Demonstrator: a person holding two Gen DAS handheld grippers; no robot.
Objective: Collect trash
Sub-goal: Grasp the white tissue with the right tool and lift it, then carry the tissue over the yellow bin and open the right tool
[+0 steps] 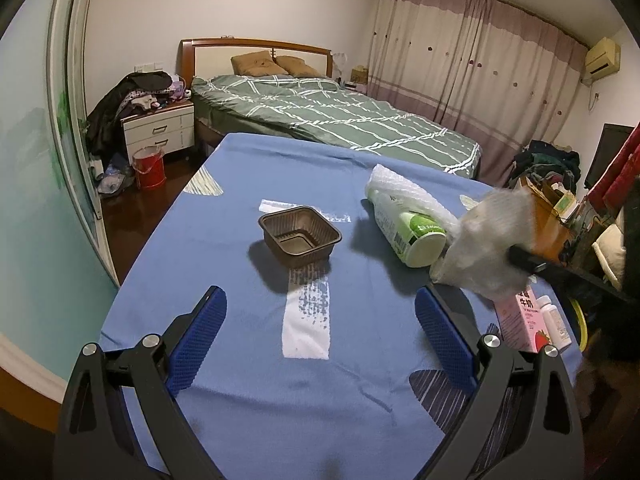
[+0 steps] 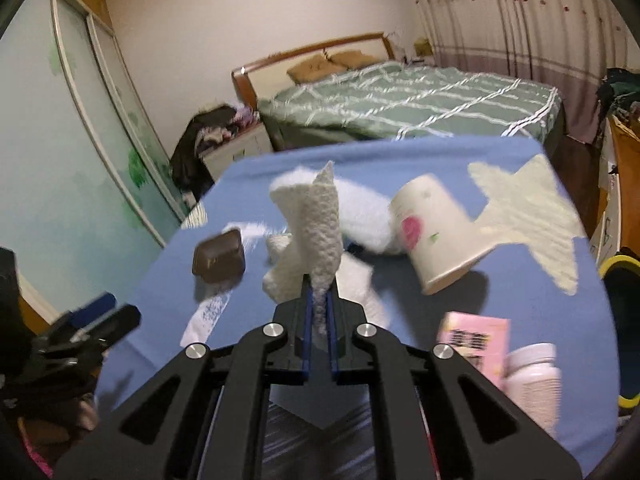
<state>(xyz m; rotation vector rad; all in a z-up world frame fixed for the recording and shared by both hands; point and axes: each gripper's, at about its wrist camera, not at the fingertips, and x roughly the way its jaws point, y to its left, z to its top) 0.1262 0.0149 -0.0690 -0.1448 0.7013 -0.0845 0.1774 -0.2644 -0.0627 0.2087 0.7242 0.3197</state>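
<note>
My right gripper [image 2: 319,286] is shut on a crumpled white paper towel [image 2: 316,220] and holds it above the blue tablecloth [image 2: 400,360]; the towel also shows in the left wrist view [image 1: 488,240]. My left gripper [image 1: 320,312] is open and empty above the blue tablecloth [image 1: 240,360]. A brown plastic tray [image 1: 299,236] lies ahead of it; it also shows in the right wrist view [image 2: 219,261]. A paper cup [image 1: 412,232] lies on its side on bubble wrap [image 1: 404,192]. The cup [image 2: 436,232] is right of the towel.
A pink milk carton [image 1: 524,320] and a white pill bottle [image 1: 554,320] stand at the table's right edge, as the carton [image 2: 476,344] and bottle [image 2: 532,380] in the right wrist view. A yellow-rimmed bin [image 2: 624,320] sits right of the table. A bed [image 1: 320,116] lies beyond.
</note>
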